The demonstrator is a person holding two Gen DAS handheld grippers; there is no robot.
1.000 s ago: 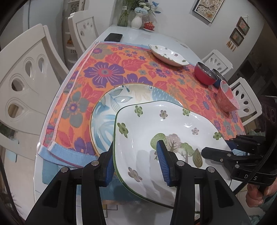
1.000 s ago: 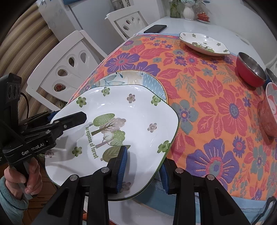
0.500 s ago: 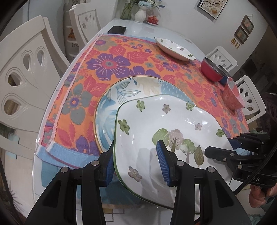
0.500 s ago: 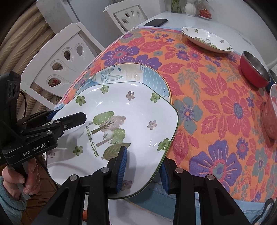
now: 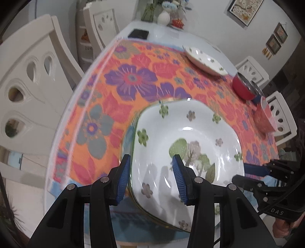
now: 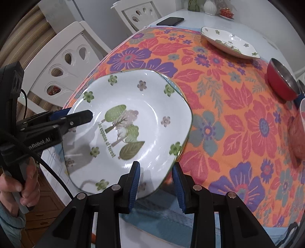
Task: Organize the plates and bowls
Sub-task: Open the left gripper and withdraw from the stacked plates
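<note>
my left gripper (image 5: pixel 151 177): jaws astride the near-left rim of the square plate, one blue pad under the rim, one on the inner face; pinching it.
my right gripper (image 6: pixel 156 181): jaws astride the opposite rim of the same plate, one pad on top, one under; also pinching it.
square plate (image 6: pixel 133 122): white, green edge, tree print with lettering, small flowers. I hold it from both sides, over the near end of the table, tilted slightly.
blue leaf plate (image 5: pixel 126 141): under the square plate, almost fully covered; only a sliver shows at the left edge. Can't tell if the two touch.
second square plate (image 6: pixel 228 43): same pattern, far end of the cloth, well apart.
red bowl (image 6: pixel 282 82): metal inside, right edge of cloth; a blue bowl just behind it, mostly hidden.
pink bowl (image 5: pixel 266 118): right edge, nearer than the red one, cropped in the right view.
tablecloth (image 6: pixel 238 106): orange, big purple and red flowers, on a white table (image 6: pixel 192 18).
phone (image 6: pixel 170 21): dark, far end of the table, off the cloth.
vase (image 5: pixel 164 17): far end, with flowers.
chairs (image 6: pixel 63 57): white, along the left side.
my hand (image 6: pixel 21 183): wrapped round the left gripper's handle.
</note>
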